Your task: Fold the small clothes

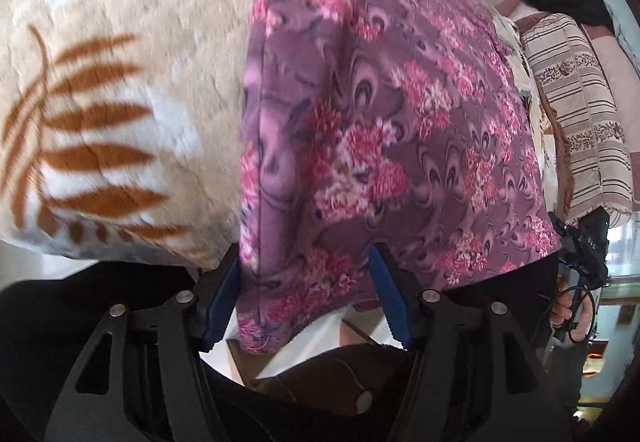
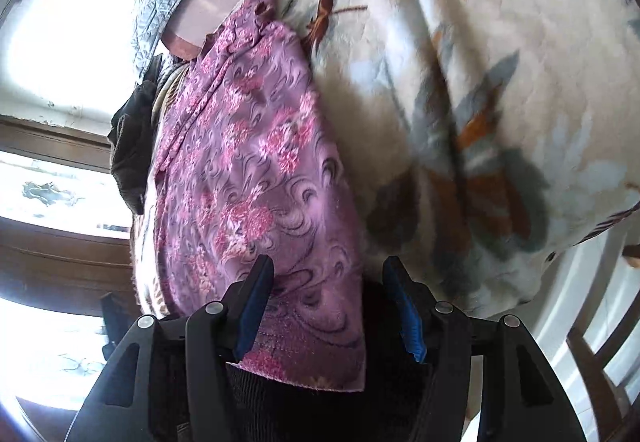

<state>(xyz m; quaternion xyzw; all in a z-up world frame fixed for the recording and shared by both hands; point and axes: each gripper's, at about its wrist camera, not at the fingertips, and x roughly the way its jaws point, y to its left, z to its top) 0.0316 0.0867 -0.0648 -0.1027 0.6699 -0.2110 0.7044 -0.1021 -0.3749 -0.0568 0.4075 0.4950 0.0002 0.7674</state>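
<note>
The cloth (image 1: 384,114) lies on the blanket (image 1: 120,82), near edge overhanging between both wide-open grippers — left (image 1: 306,274), right (image 2: 328,282); close each squarely on a corner, then lift evenly — avoiding the blanket

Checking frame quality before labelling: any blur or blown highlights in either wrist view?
Left wrist: motion blur smears the leaf blanket; purple floral cloth sharper. Right wrist: window blown out white, blanket soft; fisheye bends both.
</note>
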